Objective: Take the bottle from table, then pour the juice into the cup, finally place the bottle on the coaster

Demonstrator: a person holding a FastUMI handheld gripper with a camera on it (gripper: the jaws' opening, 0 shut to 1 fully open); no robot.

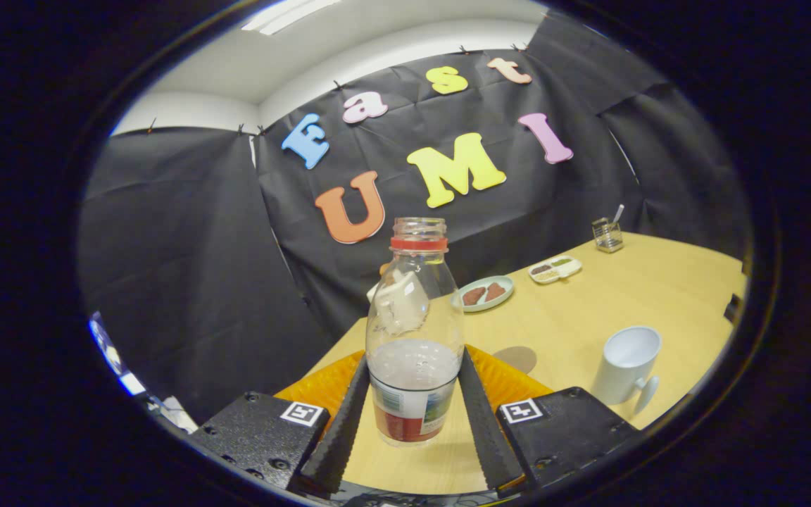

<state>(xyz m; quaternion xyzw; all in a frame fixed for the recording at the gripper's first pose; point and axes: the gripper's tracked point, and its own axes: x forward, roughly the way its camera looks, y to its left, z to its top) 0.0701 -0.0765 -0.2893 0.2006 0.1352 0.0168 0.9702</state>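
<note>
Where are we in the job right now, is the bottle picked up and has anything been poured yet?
Done: the gripper is shut on the bottle, which looks lifted off the table. In hand: bringing the uncapped bottle, some liquid in it, toward the white cup to the fingers' right. Left: pouring, since the cup looks empty, then setting the bottle on the round coaster just beyond the fingers.

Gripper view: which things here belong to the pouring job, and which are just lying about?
Part of the job:
- bottle, uncapped, held between the fingers of the gripper
- white cup, on the table beside the gripper
- brown round coaster, just beyond the bottle

Lying about:
- plate with brown pieces
- divided dish
- wire holder at the far edge
</note>
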